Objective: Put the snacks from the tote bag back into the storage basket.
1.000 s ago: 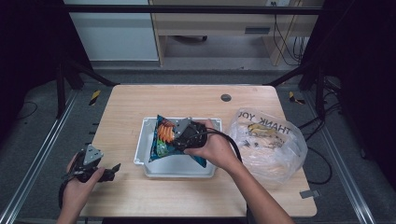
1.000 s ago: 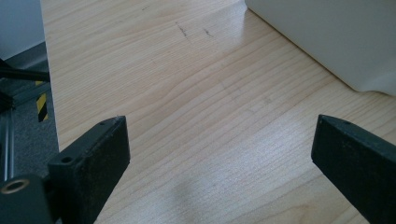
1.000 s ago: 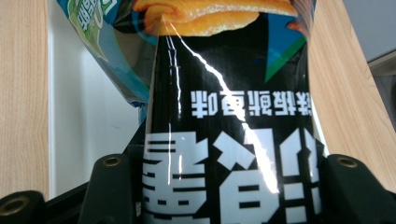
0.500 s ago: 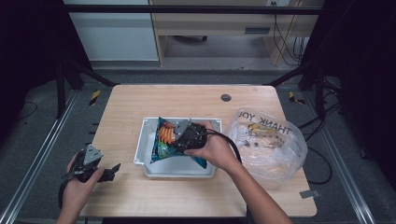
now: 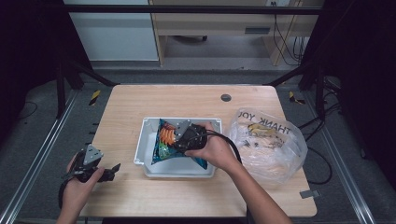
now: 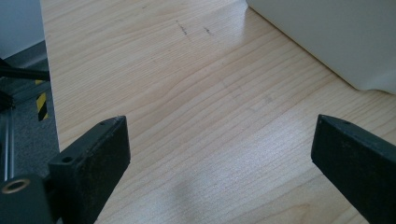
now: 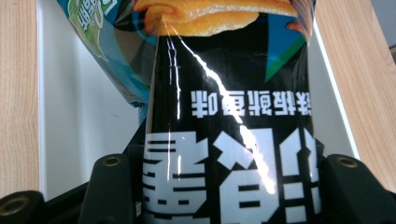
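1. High view; the right tongs are clenched on a snack bag, which stands tilted inside the white tray at the middle of the bench; the bag's lower end looks to be down in the tray, though whether it rests on the floor of it I cannot tell; a clear plastic bag printed with "THANK YOU" lies just right of the tray, crumpled and apart from the hand; the left tongs hover over the bench's near left corner, well apart from the tray.

2. Left gripper view; the left tongs stand released, jaws wide with bare wood between them; the tray's outer wall shows at the upper right.

3. Right gripper view; the snack bag sits between the jaws, gripped, its glossy dark face with white lettering running up over the tray's white floor.

4. Judgement; the bag appears already brought into the tray; what seems left is to let it down, release it and withdraw.
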A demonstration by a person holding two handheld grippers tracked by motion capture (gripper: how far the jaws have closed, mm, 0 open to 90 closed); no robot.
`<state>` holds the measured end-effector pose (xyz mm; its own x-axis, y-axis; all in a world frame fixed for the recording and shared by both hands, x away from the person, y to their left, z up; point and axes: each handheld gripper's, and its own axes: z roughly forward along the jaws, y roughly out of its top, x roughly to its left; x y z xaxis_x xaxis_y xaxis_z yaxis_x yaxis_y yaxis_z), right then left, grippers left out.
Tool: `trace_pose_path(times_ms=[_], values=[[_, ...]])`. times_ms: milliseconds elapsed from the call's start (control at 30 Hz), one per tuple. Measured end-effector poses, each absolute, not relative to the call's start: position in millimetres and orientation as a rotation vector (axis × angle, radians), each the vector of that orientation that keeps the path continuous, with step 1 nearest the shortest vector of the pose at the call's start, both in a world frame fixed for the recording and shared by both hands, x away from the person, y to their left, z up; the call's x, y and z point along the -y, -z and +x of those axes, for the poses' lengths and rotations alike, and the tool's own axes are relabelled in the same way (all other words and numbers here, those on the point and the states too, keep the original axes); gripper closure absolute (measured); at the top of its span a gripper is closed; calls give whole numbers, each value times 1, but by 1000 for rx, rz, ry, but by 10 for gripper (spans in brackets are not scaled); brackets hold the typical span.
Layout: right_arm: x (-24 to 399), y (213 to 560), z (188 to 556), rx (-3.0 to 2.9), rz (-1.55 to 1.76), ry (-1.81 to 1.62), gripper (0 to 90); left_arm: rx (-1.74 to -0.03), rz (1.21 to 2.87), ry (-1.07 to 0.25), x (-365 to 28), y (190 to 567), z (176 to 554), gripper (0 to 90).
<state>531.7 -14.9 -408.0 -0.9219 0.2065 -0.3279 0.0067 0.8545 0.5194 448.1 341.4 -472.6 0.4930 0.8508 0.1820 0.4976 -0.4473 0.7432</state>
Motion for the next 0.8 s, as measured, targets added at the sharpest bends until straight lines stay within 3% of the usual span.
trace_pose_path(times_ms=[800], values=[[11, 422, 536, -2688, 146, -713, 430, -1097, 2126, -729, -341, 473, 448, 45]])
